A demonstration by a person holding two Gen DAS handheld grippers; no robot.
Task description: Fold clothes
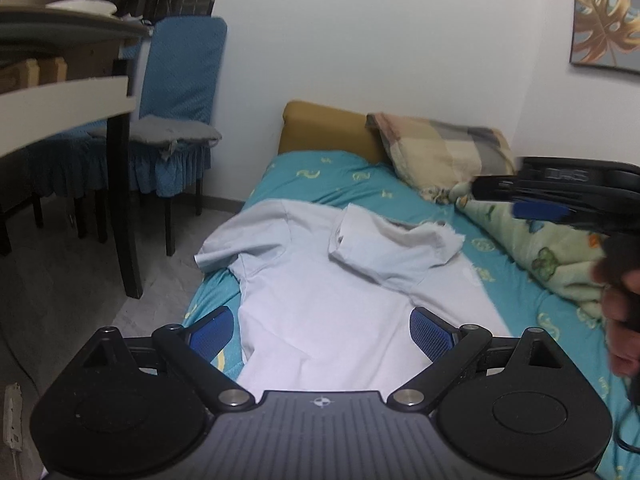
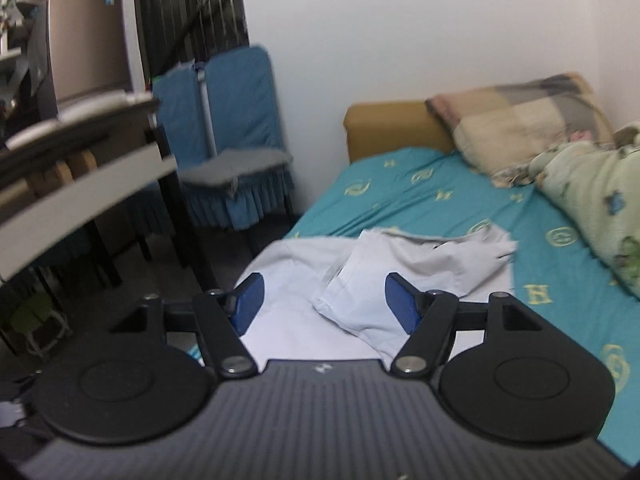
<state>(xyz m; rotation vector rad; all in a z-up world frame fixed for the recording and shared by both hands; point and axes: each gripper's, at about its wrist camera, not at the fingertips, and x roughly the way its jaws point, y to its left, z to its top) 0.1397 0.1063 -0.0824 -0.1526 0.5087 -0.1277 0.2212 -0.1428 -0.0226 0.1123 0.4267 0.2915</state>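
Pale grey shirt (image 1: 320, 304) is lying spread flat on the bed (image 1: 360, 184) with the teal patterned sheet, collar end toward the pillow (image 1: 444, 152). One sleeve (image 1: 384, 248) is lying folded in over the chest; the other sleeve (image 1: 224, 252) is hanging over the bed's edge on the chair side.

Left gripper (image 1: 322, 330) is hovering above the shirt's lower body, jaws spread wide, holding nothing. Right gripper (image 2: 324, 302) is also hovering released, jaws apart, framing the folded-in sleeve without touching it. In the left wrist view the right gripper is showing blurred at the right edge, over the green blanket (image 1: 552, 252), with the person's hand (image 1: 624, 312) gripping its handle.

Blue-covered chair (image 1: 180, 92) and a tabletop (image 1: 60, 104) are standing beside the bed. A leaf picture (image 1: 604, 20) is hanging on the wall.
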